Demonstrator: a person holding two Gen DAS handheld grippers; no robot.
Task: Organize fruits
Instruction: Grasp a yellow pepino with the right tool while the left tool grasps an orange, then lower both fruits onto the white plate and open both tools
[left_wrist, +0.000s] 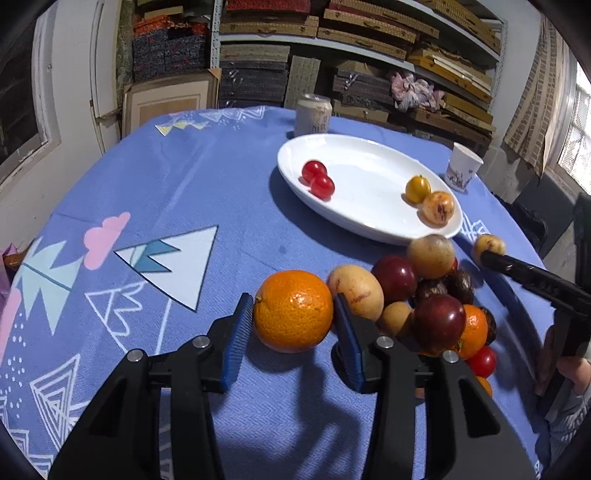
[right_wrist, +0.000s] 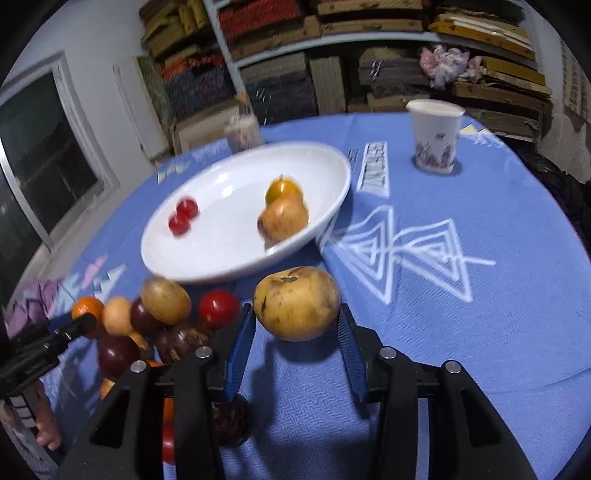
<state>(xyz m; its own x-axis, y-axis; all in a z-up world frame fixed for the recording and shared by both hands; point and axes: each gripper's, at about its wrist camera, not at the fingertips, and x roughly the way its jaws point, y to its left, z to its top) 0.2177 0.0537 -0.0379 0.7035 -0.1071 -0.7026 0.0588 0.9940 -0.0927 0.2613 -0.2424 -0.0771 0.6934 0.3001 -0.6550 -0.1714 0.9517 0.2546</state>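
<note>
Shelves stacked with boxes and mats back a bench (left_wrist: 207, 206) under a blue patterned cloth, where a white plate (left_wrist: 373, 232) on the far right already holds two red cherry tomatoes (left_wrist: 318, 179) and two yellowish fruits (left_wrist: 428, 197). Near it lies the unsorted pile of fruit (left_wrist: 432, 295).

The left tongs (left_wrist: 293, 314) are clenched on an orange (left_wrist: 293, 311) at the pile's left edge, its underside on or just above the cloth. The right tongs (right_wrist: 297, 317) grip a yellow-brown round fruit (right_wrist: 297, 303) just in front of the plate's near rim, apparently off the cloth.

Both fruits are round and smooth, pinched only near the tips of the pads, so a tilt or jerk could let either roll out. The left tongs' right finger (left_wrist: 347, 325) touches a pale fruit (left_wrist: 356, 291) in the pile; pulling the orange away may set neighbours rolling toward the bench edge. A low carry of the right fruit could clip the rim and jolt the plate. A can (left_wrist: 313, 115) and paper cup (left_wrist: 463, 168) stand beyond the plate, within reach of an overshoot.
</note>
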